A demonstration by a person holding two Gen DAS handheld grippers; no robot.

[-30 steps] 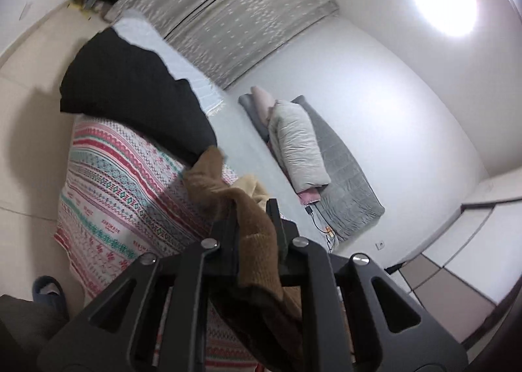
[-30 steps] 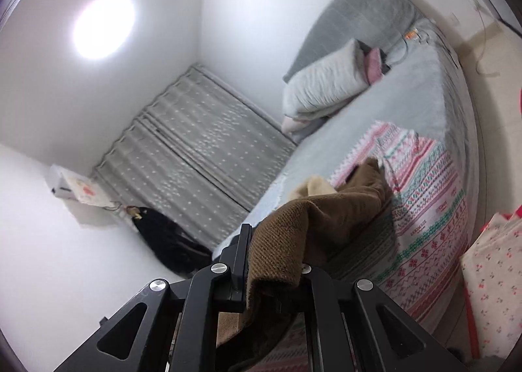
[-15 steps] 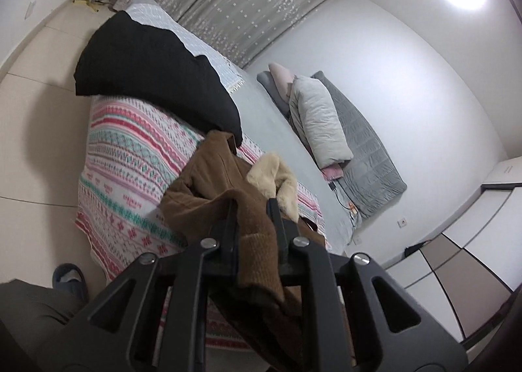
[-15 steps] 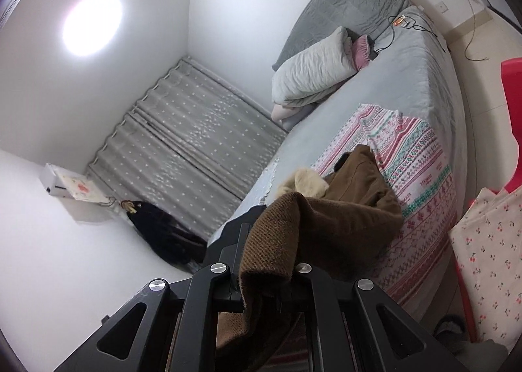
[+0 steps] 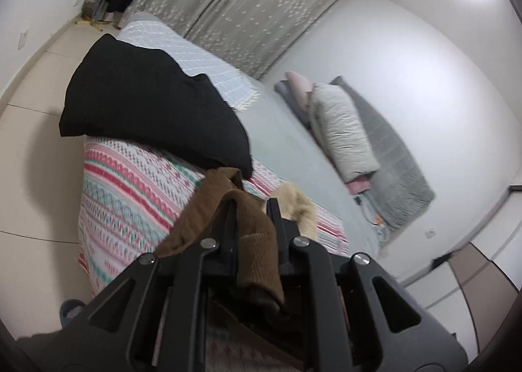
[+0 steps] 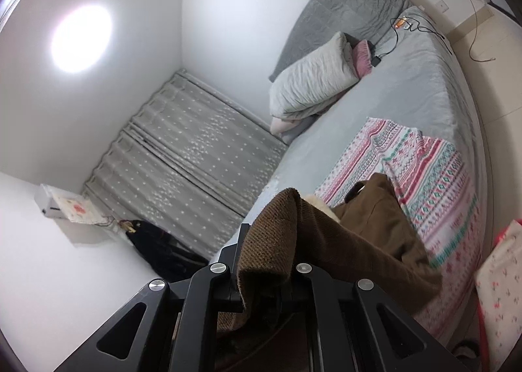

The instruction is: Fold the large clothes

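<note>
Clamping on ribbed brown knit, the left gripper point(image 5: 251, 209) is pinching an edge of the brown garment point(image 5: 215, 205), jaws nearly closed with the cloth bunched between them. The right gripper point(image 6: 264, 238) is doing the same on another ribbed edge of the garment point(image 6: 368, 235), jaws almost fully closed on the fabric.

Beyond both grippers the garment is hanging slack and trailing ahead, its far end lying on the patterned blanket point(image 5: 130, 183) at the near end of the bed point(image 6: 417, 85). A cream fleece lining point(image 5: 298, 205) is showing just past the left gripper's fingers. Farther ahead of the left gripper a black garment point(image 5: 146, 111) is lying on the bed, nearly touching the brown one. Well beyond: pillow point(image 6: 313, 78), grey quilt point(image 6: 345, 3), curtain point(image 6: 195, 160).

Step in hand, as I judge it: carrying the held edge over the bed to spread the garment before folding. Doing it well probably means:
- keeping both pinches firm, since thick knit can slip;
- drawing the two grippers apart until the edge between them is going taut;
- lowering onto the bare stretch of blanket, clear of the black garment;
- letting the lining end up inside.

Pose: left gripper is tilting moderately downward toward the blanket; right gripper is pointing nearly level, across the bed toward the curtain corner. The frames are blurring slightly.
</note>
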